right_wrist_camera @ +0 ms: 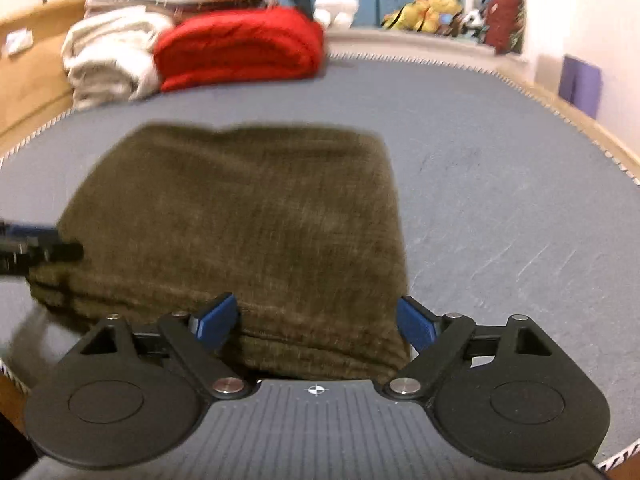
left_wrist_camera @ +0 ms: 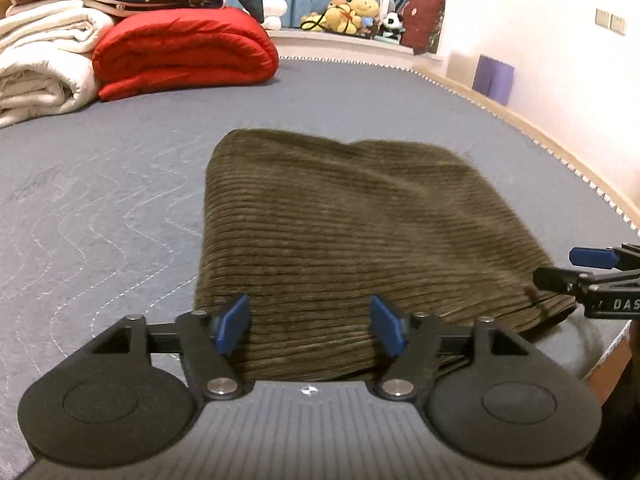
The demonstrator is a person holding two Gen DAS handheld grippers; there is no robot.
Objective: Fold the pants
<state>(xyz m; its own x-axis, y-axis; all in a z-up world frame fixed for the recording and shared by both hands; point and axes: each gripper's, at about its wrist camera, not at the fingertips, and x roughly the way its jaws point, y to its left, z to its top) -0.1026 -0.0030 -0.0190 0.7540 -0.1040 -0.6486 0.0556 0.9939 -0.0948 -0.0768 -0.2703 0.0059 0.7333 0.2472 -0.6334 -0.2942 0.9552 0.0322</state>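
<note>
Olive-brown corduroy pants (left_wrist_camera: 340,220) lie folded into a thick, layered rectangle on the grey quilted mattress (left_wrist_camera: 120,180). My left gripper (left_wrist_camera: 310,326) is open over the near edge of the stack, its blue pads apart and gripping nothing. In the right wrist view the pants (right_wrist_camera: 240,208) look blurred. My right gripper (right_wrist_camera: 316,324) is open at their near right corner, pads spread wide around the folded edge without pressing it. The right gripper (left_wrist_camera: 592,276) also shows at the pants' right corner in the left wrist view. The left gripper (right_wrist_camera: 40,248) appears at their left edge in the right wrist view.
A red quilt (left_wrist_camera: 184,48) and folded white blankets (left_wrist_camera: 40,60) are stacked at the far left of the bed. Plush toys (left_wrist_camera: 352,14) sit on a ledge beyond the mattress. The wooden bed edge (left_wrist_camera: 560,136) and a purple block (left_wrist_camera: 493,78) run along the right by the wall.
</note>
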